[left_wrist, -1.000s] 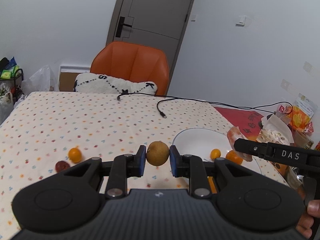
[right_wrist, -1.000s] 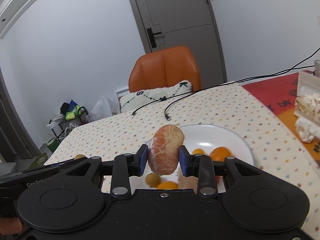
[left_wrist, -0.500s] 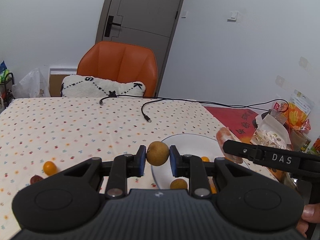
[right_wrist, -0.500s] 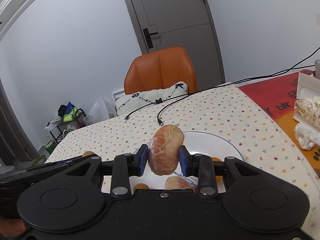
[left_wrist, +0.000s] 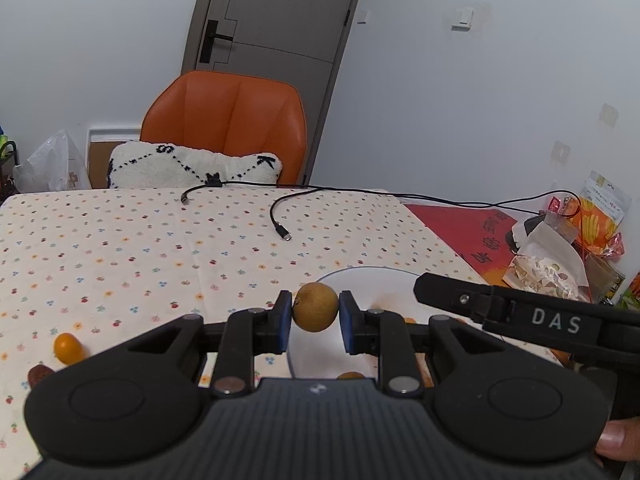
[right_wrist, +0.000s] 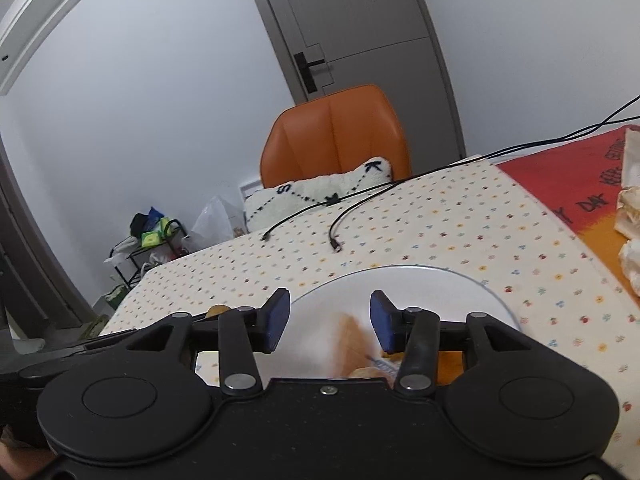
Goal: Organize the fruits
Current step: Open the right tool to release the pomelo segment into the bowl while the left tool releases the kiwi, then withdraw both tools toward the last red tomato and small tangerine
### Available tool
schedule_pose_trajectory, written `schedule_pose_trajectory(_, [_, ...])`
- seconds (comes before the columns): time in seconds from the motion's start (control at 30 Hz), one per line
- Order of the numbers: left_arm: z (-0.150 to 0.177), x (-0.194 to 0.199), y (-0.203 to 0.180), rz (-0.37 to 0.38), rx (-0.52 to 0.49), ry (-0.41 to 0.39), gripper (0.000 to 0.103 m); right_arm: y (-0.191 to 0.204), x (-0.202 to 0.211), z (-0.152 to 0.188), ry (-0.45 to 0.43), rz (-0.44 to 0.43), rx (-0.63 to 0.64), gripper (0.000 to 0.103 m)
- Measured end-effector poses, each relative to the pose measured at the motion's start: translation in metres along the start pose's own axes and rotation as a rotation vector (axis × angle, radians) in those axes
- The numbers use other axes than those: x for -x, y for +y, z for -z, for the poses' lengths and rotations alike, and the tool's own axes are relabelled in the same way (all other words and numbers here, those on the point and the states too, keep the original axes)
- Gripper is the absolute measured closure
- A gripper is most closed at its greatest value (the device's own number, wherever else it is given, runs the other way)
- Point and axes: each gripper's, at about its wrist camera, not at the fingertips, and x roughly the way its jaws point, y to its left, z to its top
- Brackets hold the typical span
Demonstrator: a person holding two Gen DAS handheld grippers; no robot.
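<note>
Orange fruit [right_wrist: 352, 344] on white plate [right_wrist: 420, 280]: motion-blurred, type unclear. Plate's near part w/ other fruit hidden behind right gripper [right_wrist: 330, 320] body.

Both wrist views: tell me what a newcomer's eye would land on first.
A round brown fruit is clamped in the left hand-held gripper, over the near edge of a white plate. The right hand-held gripper is open above that plate, a blurred peeled orange under it. An orange chair stands behind the table.

Right gripper [right_wrist: 330, 320] apart, peeled orange [right_wrist: 354, 346] released.
</note>
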Motion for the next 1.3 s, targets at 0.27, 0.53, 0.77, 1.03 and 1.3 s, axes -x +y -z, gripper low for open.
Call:
schedule_pose_trajectory(0.27, [0.001, -0.011, -0.008, 0.028, 0.001, 0.021, 0.076, -0.009, 0.004, 0.007, 0.014, 0.014, -0.029, 0.058])
schedule_pose_trajectory(0.53, [0.001, 0.001, 0.002, 0.016, 0.023, 0.016, 0.060, -0.011, 0.007, 0.010, 0.020, 0.017, -0.050, 0.058])
schedule_pose_trajectory(0.77, [0.002, 0.018, 0.019, -0.039, 0.044, 0.008, 0.043, -0.003, 0.008, 0.014, 0.032, 0.001, -0.044, 0.057])
schedule_pose_trajectory(1.03, [0.007, 0.037, 0.040, -0.101, 0.042, 0.019, 0.029, 0.014, 0.011, 0.022, 0.047, -0.032, -0.026, 0.042])
schedule_pose_trajectory(1.3, [0.013, 0.060, 0.062, -0.147, 0.052, 0.011, 0.020, 0.028, 0.010, 0.030, 0.050, -0.056, -0.020, 0.034])
